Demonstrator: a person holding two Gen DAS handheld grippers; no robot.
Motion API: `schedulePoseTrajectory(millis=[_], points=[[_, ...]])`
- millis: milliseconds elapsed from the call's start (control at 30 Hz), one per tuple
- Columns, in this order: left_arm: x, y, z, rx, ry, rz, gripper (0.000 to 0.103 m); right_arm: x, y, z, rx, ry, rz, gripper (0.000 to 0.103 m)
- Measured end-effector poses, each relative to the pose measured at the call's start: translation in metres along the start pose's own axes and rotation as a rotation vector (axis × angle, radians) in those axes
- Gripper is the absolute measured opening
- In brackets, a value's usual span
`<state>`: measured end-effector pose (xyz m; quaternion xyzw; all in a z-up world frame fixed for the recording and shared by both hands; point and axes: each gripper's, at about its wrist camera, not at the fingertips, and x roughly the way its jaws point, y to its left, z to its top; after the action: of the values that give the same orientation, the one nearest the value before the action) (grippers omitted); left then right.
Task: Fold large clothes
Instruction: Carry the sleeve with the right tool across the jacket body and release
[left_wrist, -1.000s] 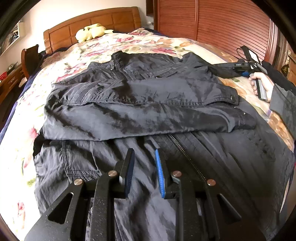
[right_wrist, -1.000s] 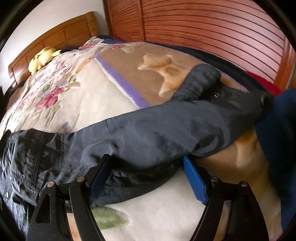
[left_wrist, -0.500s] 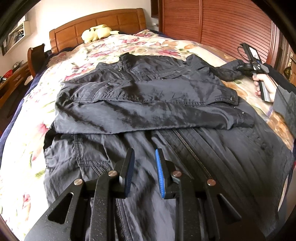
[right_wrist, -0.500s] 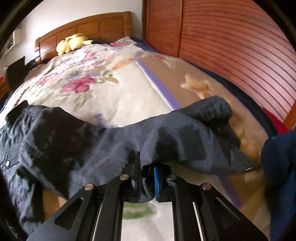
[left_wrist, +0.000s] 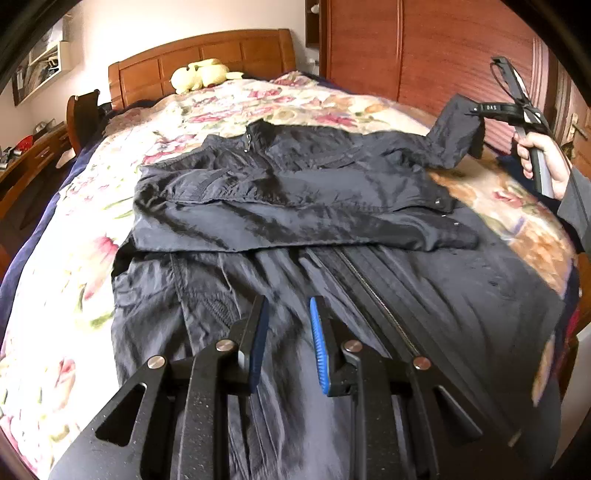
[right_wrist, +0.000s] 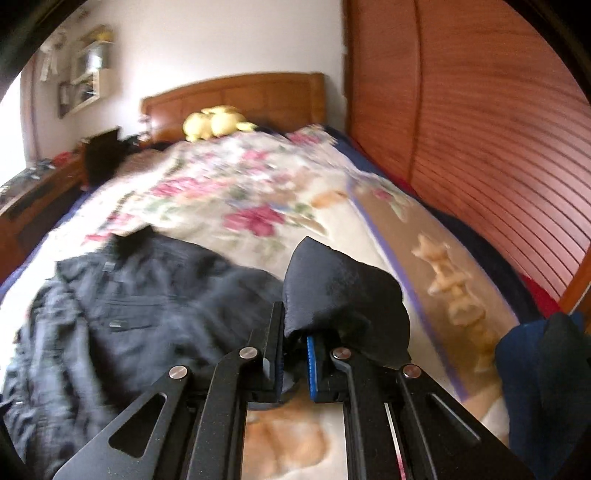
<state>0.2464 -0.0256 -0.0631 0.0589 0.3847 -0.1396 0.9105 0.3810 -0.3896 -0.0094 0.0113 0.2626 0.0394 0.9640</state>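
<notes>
A large black jacket (left_wrist: 295, 206) lies front-up on the flowered bed, zipper (left_wrist: 373, 291) running toward me, one sleeve folded across its chest. My left gripper (left_wrist: 286, 332) hovers open and empty just above the jacket's lower front. My right gripper (right_wrist: 293, 350) is shut on the other sleeve's cuff (right_wrist: 340, 291) and holds it lifted off the bed. The left wrist view shows this at the right: the raised sleeve (left_wrist: 456, 133) hangs from the right gripper (left_wrist: 480, 127) in the person's hand (left_wrist: 543, 158).
The bed's flowered cover (left_wrist: 66, 266) spreads left and beyond the jacket. A yellow plush toy (left_wrist: 199, 74) sits by the wooden headboard (left_wrist: 207, 55). A slatted wooden wardrobe (right_wrist: 480, 147) runs along the bed's right side. A dark blue cloth (right_wrist: 543, 373) lies near right. A desk (left_wrist: 22, 162) stands left.
My right gripper closed on the sleeve cuff and lifted it up off the bed. My left gripper stayed open and drew back slightly over the jacket's lower front.
</notes>
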Motion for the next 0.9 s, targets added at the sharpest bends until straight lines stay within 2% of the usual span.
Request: schedulePoseTrajectory(millis=[200, 300, 433, 533, 633, 800, 900], points=[[-0.033, 0.009, -0.020, -0.029, -0.019, 0.000, 0.024, -0.060, 0.076, 0.006, -0.102, -0.060, 0.157, 0.009], [-0.048, 0.015, -0.030, -0.045, -0.022, 0.009, 0.024, -0.074, 0.116, 0.003, -0.145, -0.043, 0.248, 0.010], [-0.063, 0.020, -0.045, -0.052, -0.027, 0.038, 0.024, -0.069, 0.156, -0.020, -0.113, 0.087, 0.370, 0.010], [-0.068, 0.024, -0.051, -0.063, -0.026, 0.035, 0.024, -0.057, 0.179, -0.046, -0.136, 0.152, 0.407, 0.011], [-0.068, 0.027, -0.055, -0.073, -0.021, 0.037, 0.024, -0.036, 0.198, -0.078, -0.170, 0.267, 0.421, 0.014], [-0.067, 0.029, -0.060, -0.084, -0.019, 0.035, 0.024, -0.018, 0.208, -0.119, -0.158, 0.367, 0.421, 0.040], [-0.064, 0.027, -0.060, -0.082, -0.013, 0.033, 0.024, -0.021, 0.205, -0.130, -0.160, 0.371, 0.430, 0.049]])
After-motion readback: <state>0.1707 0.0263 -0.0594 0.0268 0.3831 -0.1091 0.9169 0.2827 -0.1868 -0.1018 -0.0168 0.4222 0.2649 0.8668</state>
